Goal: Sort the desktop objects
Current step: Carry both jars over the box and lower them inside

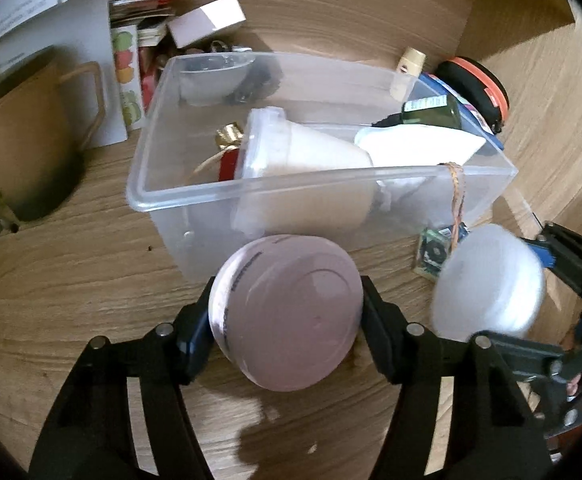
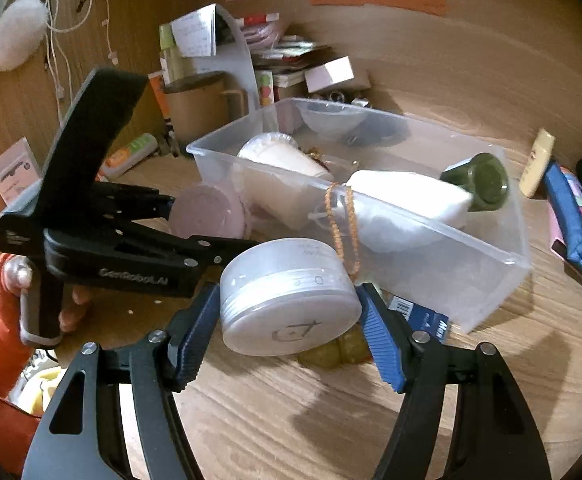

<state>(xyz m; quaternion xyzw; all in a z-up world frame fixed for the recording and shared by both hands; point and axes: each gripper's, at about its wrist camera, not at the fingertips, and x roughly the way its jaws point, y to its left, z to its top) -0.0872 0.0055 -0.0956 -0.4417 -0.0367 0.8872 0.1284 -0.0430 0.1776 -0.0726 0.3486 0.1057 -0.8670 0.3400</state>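
The left tool pinches a round pink jar between its two fingers, holding it above the wooden counter just in front of the clear plastic bin. The right tool pinches a frosted white jar, its blue ribbed pads pressed against the jar's sides, also near the bin's front wall. Inside the bin lie a white cup on its side, a dark green bottle and a white pouch; a braided orange cord hangs over its rim. A brown mug stands to the bin's left, and a blue pouch lies to its right.
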